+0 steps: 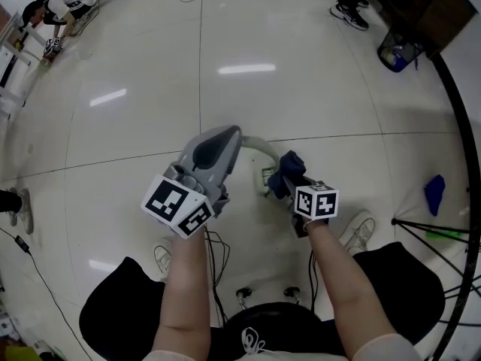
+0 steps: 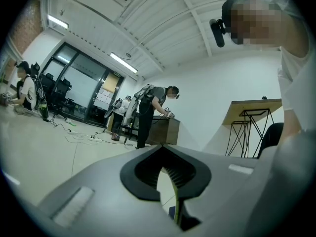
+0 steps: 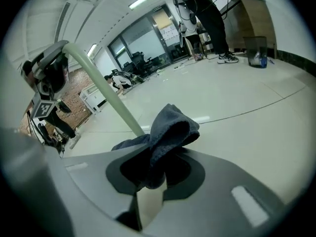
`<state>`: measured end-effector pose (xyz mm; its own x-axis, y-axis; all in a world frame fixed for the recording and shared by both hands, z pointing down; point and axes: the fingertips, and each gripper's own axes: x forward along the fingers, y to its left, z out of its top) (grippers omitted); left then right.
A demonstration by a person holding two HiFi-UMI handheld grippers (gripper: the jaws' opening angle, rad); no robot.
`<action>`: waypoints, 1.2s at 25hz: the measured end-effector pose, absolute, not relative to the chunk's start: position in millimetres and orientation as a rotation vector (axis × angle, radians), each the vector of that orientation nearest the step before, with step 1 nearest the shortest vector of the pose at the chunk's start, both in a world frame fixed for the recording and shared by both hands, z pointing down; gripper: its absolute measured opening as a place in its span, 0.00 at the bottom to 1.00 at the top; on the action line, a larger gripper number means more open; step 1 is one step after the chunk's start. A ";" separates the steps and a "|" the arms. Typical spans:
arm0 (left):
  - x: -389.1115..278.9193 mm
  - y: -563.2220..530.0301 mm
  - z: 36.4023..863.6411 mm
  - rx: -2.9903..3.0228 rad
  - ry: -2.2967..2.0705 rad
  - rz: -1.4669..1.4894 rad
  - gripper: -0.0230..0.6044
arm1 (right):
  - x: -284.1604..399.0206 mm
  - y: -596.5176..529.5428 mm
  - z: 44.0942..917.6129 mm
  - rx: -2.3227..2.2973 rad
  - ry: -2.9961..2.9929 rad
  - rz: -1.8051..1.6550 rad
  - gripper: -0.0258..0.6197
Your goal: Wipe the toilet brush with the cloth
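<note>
The toilet brush has a pale green curved handle (image 1: 259,146) that comes out of my left gripper (image 1: 231,137) and bends down to its head end (image 1: 265,179) over the floor. The left gripper is shut on the handle, which shows as a thin green edge (image 2: 174,197) between its jaws. My right gripper (image 1: 285,177) is shut on a dark blue cloth (image 1: 288,165), bunched at its tips. In the right gripper view the cloth (image 3: 168,132) rests against the handle (image 3: 106,90), with the right gripper (image 3: 150,179) just below it.
Glossy white tiled floor all round. A black bin (image 1: 398,50) stands at the far right, beside someone's shoes (image 1: 349,13). Another blue cloth (image 1: 434,192) and black stand legs (image 1: 440,228) lie to the right. Cables (image 1: 214,258) trail by my feet.
</note>
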<state>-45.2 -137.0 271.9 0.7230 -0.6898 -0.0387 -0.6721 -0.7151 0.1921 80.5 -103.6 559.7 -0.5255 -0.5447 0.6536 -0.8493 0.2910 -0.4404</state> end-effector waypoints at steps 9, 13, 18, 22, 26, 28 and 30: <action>-43.5 -135.9 271.9 2.741 -1.083 -0.182 0.05 | 88.4 -103.5 503.4 1.317 -2.249 1.063 0.15; -44.2 -137.4 272.6 2.732 -1.116 -0.158 0.05 | 41.6 -91.5 408.5 1.081 -2.614 0.768 0.15; -43.2 -135.0 270.4 2.729 -1.090 -0.178 0.05 | -8.8 -47.8 358.3 0.766 -2.756 0.388 0.15; -42.9 -134.1 269.8 2.729 -1.074 -0.186 0.05 | -37.9 -54.6 354.3 0.768 -2.761 0.470 0.15; -40.2 -132.3 268.8 2.716 -1.024 -0.196 0.05 | -44.9 -76.5 348.4 0.911 -2.774 0.844 0.15; -39.9 -132.8 269.6 2.708 -1.009 -0.208 0.05 | -43.2 -84.3 349.8 0.977 -2.764 0.957 0.15; -39.6 -132.4 270.4 2.707 -0.997 -0.216 0.05 | -37.5 -90.2 355.0 1.041 -2.744 1.038 0.15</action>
<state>-39.6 -132.4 270.4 0.7550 -0.6536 -0.0527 -0.6169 -0.7352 0.2810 -37.5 -90.2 355.0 -0.7762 -0.5797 0.2478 -0.5986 0.5543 -0.5784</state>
